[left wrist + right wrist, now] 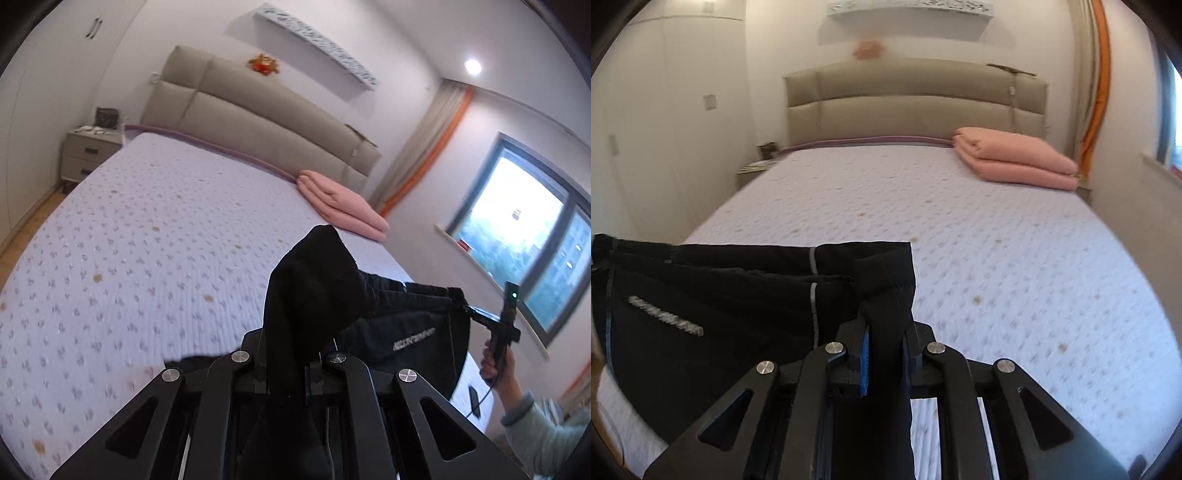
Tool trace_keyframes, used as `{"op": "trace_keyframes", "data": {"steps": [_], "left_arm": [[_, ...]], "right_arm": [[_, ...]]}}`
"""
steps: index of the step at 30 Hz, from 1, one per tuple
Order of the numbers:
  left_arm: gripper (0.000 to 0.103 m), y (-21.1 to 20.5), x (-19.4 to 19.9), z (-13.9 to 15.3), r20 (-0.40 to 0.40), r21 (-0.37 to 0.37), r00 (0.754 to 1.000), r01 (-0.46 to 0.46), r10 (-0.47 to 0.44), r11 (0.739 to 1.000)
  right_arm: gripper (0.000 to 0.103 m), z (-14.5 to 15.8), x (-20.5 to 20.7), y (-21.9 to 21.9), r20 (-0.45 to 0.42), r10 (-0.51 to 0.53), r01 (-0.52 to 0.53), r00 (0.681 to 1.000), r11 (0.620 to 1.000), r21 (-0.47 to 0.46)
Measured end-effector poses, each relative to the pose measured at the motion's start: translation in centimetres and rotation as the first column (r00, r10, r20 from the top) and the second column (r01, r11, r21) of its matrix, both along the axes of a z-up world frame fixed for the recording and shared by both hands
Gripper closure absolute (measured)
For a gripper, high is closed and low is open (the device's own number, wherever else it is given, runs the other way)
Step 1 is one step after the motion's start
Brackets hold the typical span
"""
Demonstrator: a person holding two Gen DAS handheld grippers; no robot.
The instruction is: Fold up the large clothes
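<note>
While both pairs of fingers are closed tight, each pinches a bunched corner of the black fabric garment with grey lettering and grey seam stripes (713, 314): the left gripper (286, 363) has a peak of cloth standing up from between its fingers, and the right gripper (884, 356) clamps a fold that runs back between its fingers, a blue pad (865, 363) showing on one side. Between the two grips the garment hangs stretched above the near end of the bed with the lilac dotted quilted cover (997, 266). In the left view the person's right hand (496, 363) holds the other gripper's handle. Farther back, a folded pink blanket (1015, 158) lies on the bed by the beige padded headboard (916, 103).
</note>
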State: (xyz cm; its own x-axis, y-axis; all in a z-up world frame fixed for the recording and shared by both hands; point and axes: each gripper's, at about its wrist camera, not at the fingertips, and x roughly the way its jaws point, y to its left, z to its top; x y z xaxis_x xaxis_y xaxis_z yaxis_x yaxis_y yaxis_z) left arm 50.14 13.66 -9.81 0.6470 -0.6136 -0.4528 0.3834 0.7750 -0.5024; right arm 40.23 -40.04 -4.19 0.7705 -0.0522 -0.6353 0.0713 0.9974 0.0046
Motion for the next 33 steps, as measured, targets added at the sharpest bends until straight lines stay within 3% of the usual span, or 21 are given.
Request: {"op": "trace_keyframes", "data": {"steps": [4, 8, 10, 12, 14, 17, 20, 21, 22, 24, 25, 28, 30, 33], "left_arm": [[0.092, -1.3, 5.3, -3.9, -0.114, 0.119, 0.99, -0.07, 0.084, 0.99], [0.091, -2.8, 8.8, -10.7, -0.251, 0.255, 0.96, -0.06, 0.126, 0.965], [0.087, -3.3, 9.7, -14.2, -0.337, 0.277, 0.933, -0.03, 0.126, 0.96], [0.084, -3.3, 10.3, -17.1, -0.421, 0.248, 0.899, -0.017, 0.124, 0.969], [0.083, -2.9, 10.5, -18.3, -0.44, 0.211, 0.889, -0.033, 0.125, 0.977], [0.083, -2.3, 10.5, -18.4, -0.444, 0.185, 0.889, -0.033, 0.113, 0.982], [0.074, -0.7, 9.7, -17.7, -0.43, 0.136, 0.897, -0.046, 0.101, 0.99], [0.068, 0.2, 9.3, -17.3, -0.428, 0.12, 0.897, -0.062, 0.108, 0.991], [0.053, 1.2, 9.1, -16.9, -0.428, 0.12, 0.895, -0.08, 0.124, 0.99], [0.032, 3.3, 8.1, -15.9, -0.41, 0.166, 0.892, -0.131, 0.189, 0.977], [0.032, 4.5, 7.4, -15.2, -0.4, 0.168, 0.892, -0.153, 0.21, 0.974], [0.032, 7.7, 5.3, -13.0, -0.383, 0.183, 0.882, -0.219, 0.275, 0.958], [0.032, 8.5, 3.5, -10.5, -0.335, 0.192, 0.898, -0.229, 0.283, 0.954], [0.032, 6.9, 0.3, -6.0, -0.242, 0.205, 0.942, -0.185, 0.233, 0.961]], "right_arm": [[0.088, -3.6, 6.4, 1.2, -0.1, -0.078, 0.069, 0.992, 0.994, -0.089], [0.088, -11.5, 11.8, 2.3, -0.283, -0.133, 0.091, 0.95, 0.983, -0.157], [0.088, -15.1, 12.8, 2.2, -0.383, -0.118, 0.07, 0.916, 0.988, -0.138], [0.089, -18.7, 13.5, 2.3, -0.477, -0.093, 0.05, 0.874, 0.994, -0.102], [0.088, -20.6, 13.5, 3.0, -0.491, -0.085, 0.019, 0.867, 0.99, -0.138], [0.087, -20.9, 13.5, 3.6, -0.485, -0.097, 0.01, 0.869, 0.984, -0.179], [0.083, -20.1, 13.2, 2.9, -0.472, -0.079, 0.027, 0.878, 0.993, -0.116], [0.081, -19.8, 12.9, 2.6, -0.472, -0.069, 0.033, 0.879, 0.996, -0.082], [0.075, -19.4, 12.3, 2.3, -0.473, -0.059, 0.041, 0.879, 0.998, -0.047], [0.063, -18.4, 11.3, 0.7, -0.465, -0.055, 0.073, 0.883, 0.997, 0.021], [0.056, -17.8, 10.6, 0.0, -0.457, -0.064, 0.097, 0.887, 0.994, 0.049], [0.055, -14.9, 7.8, -2.4, -0.413, -0.089, 0.163, 0.906, 0.975, 0.149], [0.054, -12.4, 5.5, -2.8, -0.369, -0.098, 0.176, 0.924, 0.967, 0.186], [0.054, -8.3, 2.5, -1.2, -0.307, -0.044, 0.121, 0.951, 0.964, 0.238]]}}
